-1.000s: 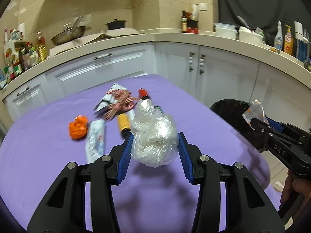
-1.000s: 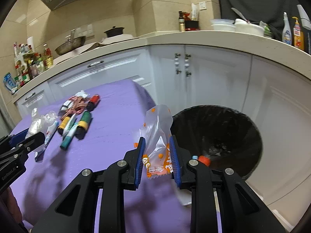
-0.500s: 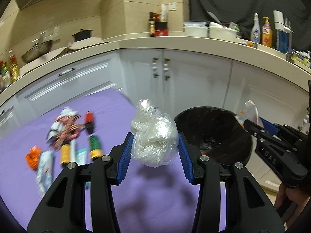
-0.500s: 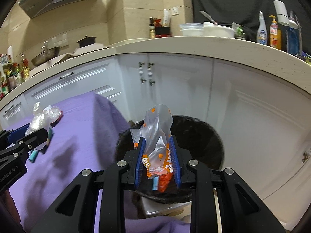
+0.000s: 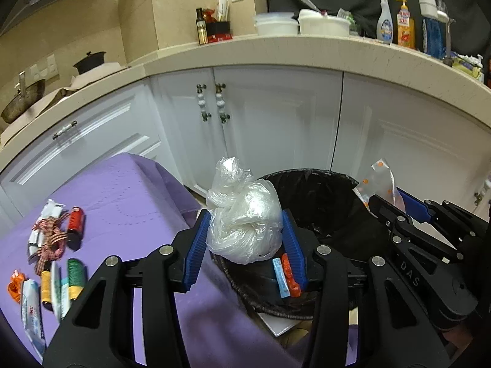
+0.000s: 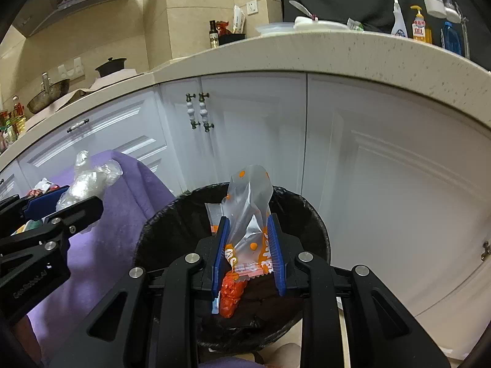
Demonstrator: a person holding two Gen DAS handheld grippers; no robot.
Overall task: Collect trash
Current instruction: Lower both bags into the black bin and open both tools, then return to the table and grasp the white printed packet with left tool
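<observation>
My left gripper [image 5: 245, 239] is shut on a crumpled clear plastic bag [image 5: 244, 220] and holds it at the near rim of the black-lined trash bin [image 5: 319, 190]. My right gripper [image 6: 248, 245] is shut on an orange-and-clear snack wrapper [image 6: 248, 214] and holds it above the bin's opening [image 6: 184, 230]. The right gripper also shows at the right of the left wrist view [image 5: 396, 205], and the left gripper at the left of the right wrist view [image 6: 61, 205]. Orange and blue scraps [image 5: 287, 273] lie inside the bin.
The purple-covered table [image 5: 129, 196] at the left carries several items: a red tube [image 5: 75, 222], a checked ribbon [image 5: 49, 239], green and yellow tubes [image 5: 73, 276], white packets [image 5: 30, 309] and an orange scrap [image 5: 13, 285]. White cabinets [image 5: 276, 122] and a counter stand behind the bin.
Both grippers have swung right from the table toward the bin. The right gripper now holds its wrapper over the opening; the left has brought the plastic bag to the bin's rim.
</observation>
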